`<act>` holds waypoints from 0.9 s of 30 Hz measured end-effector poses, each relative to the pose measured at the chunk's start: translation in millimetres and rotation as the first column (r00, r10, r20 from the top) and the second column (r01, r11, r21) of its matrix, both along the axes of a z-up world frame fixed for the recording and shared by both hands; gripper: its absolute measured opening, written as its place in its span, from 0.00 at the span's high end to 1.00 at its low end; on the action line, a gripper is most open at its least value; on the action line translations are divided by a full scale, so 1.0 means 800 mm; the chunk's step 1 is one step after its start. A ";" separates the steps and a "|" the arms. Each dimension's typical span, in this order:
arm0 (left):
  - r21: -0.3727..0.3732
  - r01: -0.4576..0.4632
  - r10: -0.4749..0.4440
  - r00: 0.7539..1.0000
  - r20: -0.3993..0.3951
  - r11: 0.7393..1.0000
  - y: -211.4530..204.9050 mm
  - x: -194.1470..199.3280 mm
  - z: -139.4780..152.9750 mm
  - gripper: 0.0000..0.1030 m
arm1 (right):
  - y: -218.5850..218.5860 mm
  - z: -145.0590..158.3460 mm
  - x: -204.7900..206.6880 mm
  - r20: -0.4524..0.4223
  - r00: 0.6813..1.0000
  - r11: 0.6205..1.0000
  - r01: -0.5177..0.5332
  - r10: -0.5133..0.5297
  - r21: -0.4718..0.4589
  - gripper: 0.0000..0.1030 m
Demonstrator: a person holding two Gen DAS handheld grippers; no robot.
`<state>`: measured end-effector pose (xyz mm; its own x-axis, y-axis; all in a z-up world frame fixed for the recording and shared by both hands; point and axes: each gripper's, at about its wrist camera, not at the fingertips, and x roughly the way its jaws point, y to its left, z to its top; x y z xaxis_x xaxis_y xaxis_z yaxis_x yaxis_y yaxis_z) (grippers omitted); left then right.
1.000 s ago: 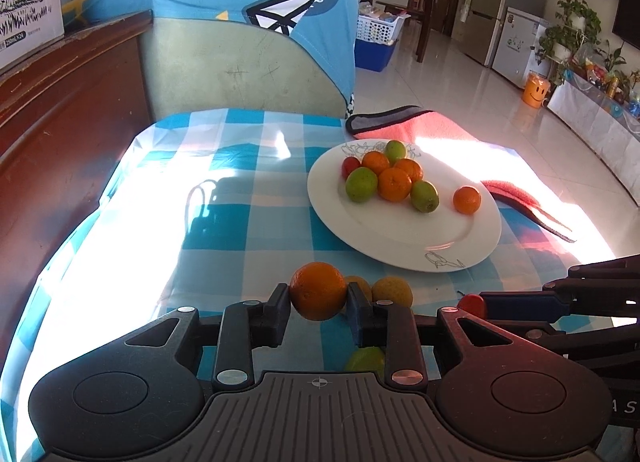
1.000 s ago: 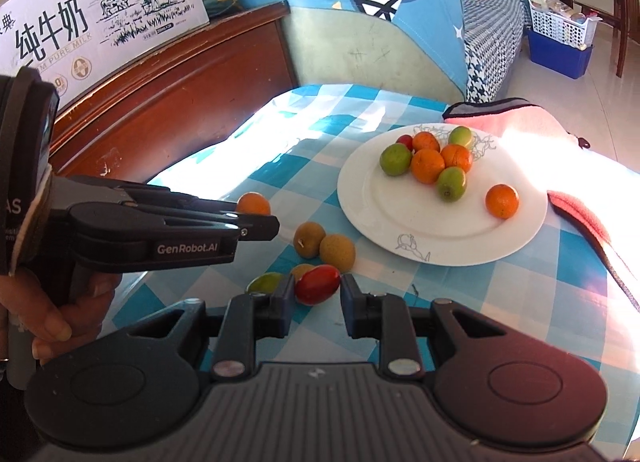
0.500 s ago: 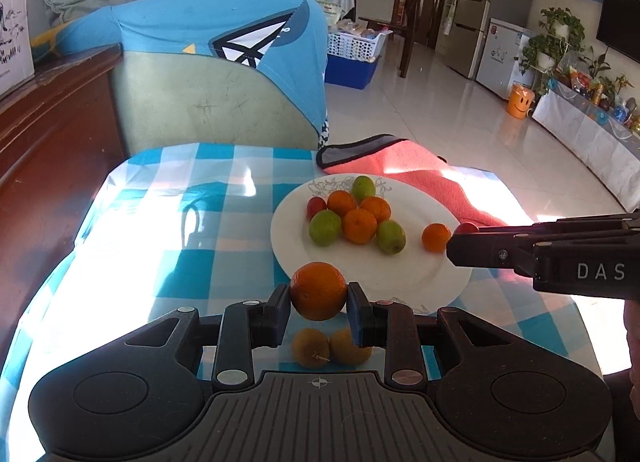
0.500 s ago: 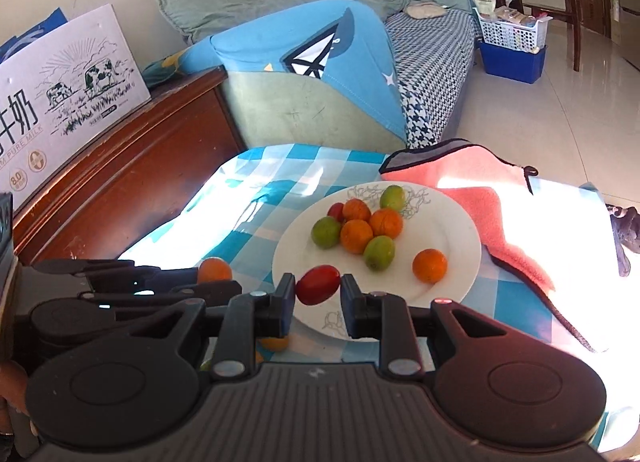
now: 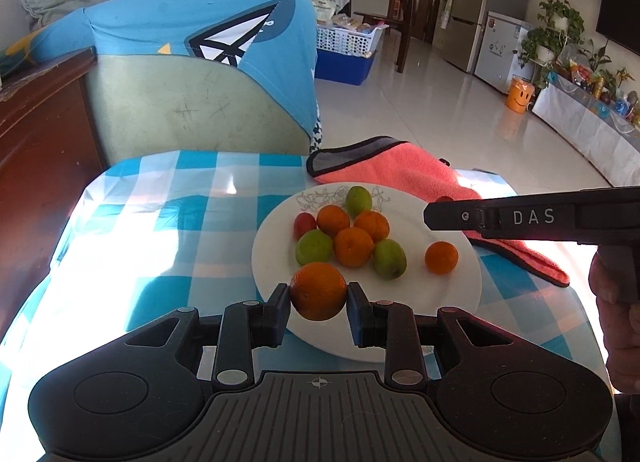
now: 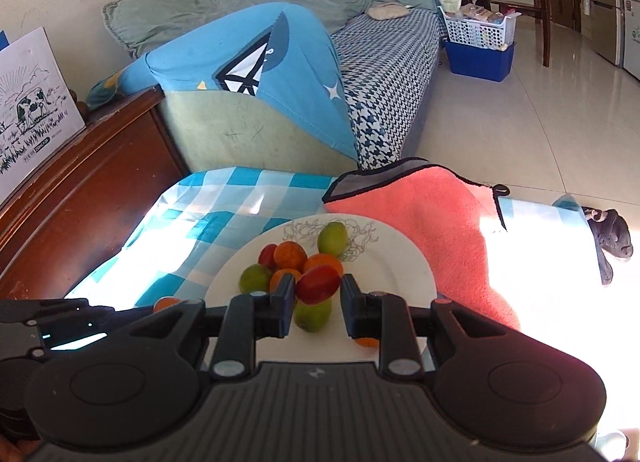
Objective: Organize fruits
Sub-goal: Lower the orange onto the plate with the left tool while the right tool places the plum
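Observation:
A white plate (image 5: 276, 262) on the blue checked tablecloth (image 5: 192, 221) holds several oranges, green fruits and one small red fruit. My left gripper (image 5: 319, 296) is shut on an orange (image 5: 318, 290), held just above the plate's near rim. In the right wrist view, my right gripper (image 6: 318, 290) is shut on a red oval fruit (image 6: 318, 284) over the plate (image 6: 400, 262), above the fruit pile. The right gripper's black body (image 5: 532, 217) reaches in from the right in the left wrist view, over the plate's far right edge.
A pink towel (image 5: 404, 171) lies against the plate's far right side. A sofa with a blue cover (image 5: 192, 41) stands behind the table, and a dark wooden cabinet (image 5: 36, 165) runs along the left. A hand (image 5: 616, 302) is at the right edge.
Both grippers carried their fruit from the table's near part forward to above the plate. The loose fruits on the cloth have dropped out of view.

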<state>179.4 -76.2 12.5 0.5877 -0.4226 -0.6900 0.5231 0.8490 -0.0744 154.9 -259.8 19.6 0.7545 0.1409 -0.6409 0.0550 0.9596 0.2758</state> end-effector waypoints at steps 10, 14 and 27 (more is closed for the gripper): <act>0.003 0.009 -0.009 1.000 -0.028 1.000 -0.019 0.018 -0.016 0.73 | -0.013 -0.025 0.030 -0.050 0.998 0.999 0.040 -0.039 0.020 0.76; 0.007 0.006 -0.006 0.999 -0.034 1.000 -0.022 0.021 -0.021 0.73 | -0.020 -0.036 0.037 -0.075 0.995 0.996 0.072 -0.068 0.054 0.73; 0.006 -0.069 0.069 0.997 0.027 0.998 -0.007 0.017 0.010 0.52 | -0.019 -0.022 0.031 -0.053 0.996 0.991 0.079 -0.073 0.110 0.71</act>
